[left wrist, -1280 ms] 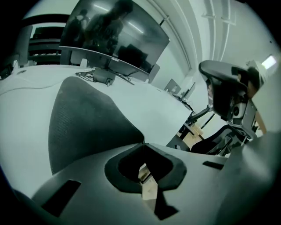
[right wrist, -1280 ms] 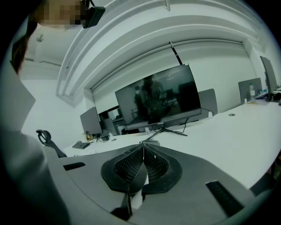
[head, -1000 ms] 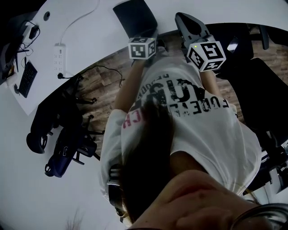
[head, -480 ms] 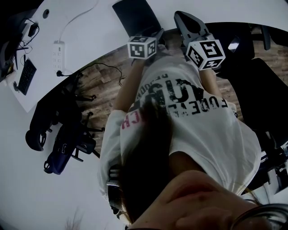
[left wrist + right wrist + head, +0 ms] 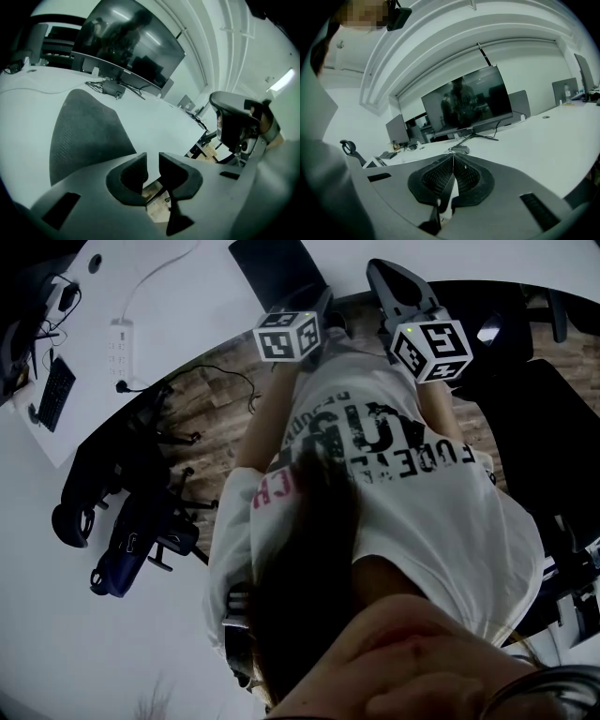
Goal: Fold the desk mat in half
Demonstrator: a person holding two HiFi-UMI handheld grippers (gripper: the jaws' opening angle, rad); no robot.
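Note:
The dark desk mat [image 5: 277,268] lies on the white table [image 5: 178,306] at the top of the head view. In the left gripper view the mat [image 5: 84,131] spreads out to the left of the jaws. My left gripper [image 5: 153,159] hovers at the table's near edge. Its jaws stand apart and are closing, with nothing between them. Its marker cube [image 5: 289,334] sits just below the mat's near corner. My right gripper [image 5: 453,159] is shut with nothing in it and points over bare table. Its body [image 5: 401,287] reaches past the table edge, right of the mat.
A power strip [image 5: 120,348] with its cable and a keyboard [image 5: 54,395] lie on the table's left part. A wide monitor [image 5: 126,47] stands at the far side. Office chairs [image 5: 131,521] stand on the wood floor at left and another [image 5: 544,427] at right.
My left gripper's cube has shifted a little to the left and toward the table. The right gripper has barely moved, and the mat lies as before.

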